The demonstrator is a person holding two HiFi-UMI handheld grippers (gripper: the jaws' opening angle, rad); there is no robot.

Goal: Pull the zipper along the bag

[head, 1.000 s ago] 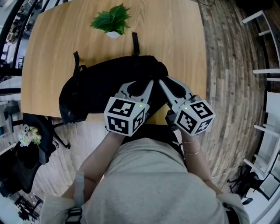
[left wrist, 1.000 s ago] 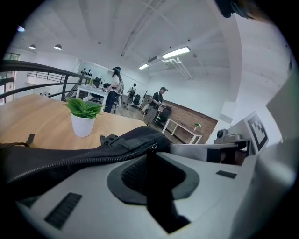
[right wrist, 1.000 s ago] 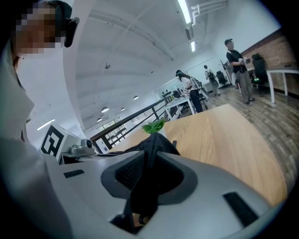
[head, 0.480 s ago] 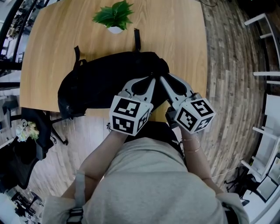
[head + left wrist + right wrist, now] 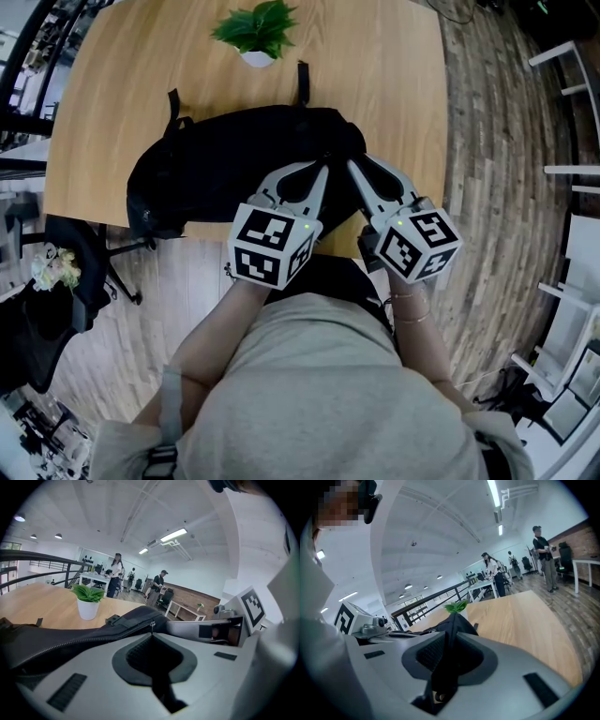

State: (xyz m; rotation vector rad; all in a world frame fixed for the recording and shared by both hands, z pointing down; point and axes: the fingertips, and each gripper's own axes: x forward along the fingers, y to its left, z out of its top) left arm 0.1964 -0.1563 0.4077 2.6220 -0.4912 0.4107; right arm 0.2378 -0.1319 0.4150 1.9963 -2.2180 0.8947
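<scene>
Bag point(image 5: 225, 159) was plain black, the table point(image 5: 112, 94) a light honey wood grain, and the plant point(image 5: 260, 26) was green in a white pot point(image 5: 258, 58). Left gripper point(image 5: 324, 169) was pale grey with a black-and-white square-patterned cube, and the floor point(image 5: 487, 141) was streaky brown planks.

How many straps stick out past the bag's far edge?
2: the left strap at the bag's far-left corner, the right strap beside the plant; others may lie hidden under the bag.

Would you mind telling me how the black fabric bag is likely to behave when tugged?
Probably floppy: the black fabric bag sags in soft folds and overhangs the edge of the wooden table. It would likely slide or bunch rather than resist, since the tabletop looks smooth.
</scene>
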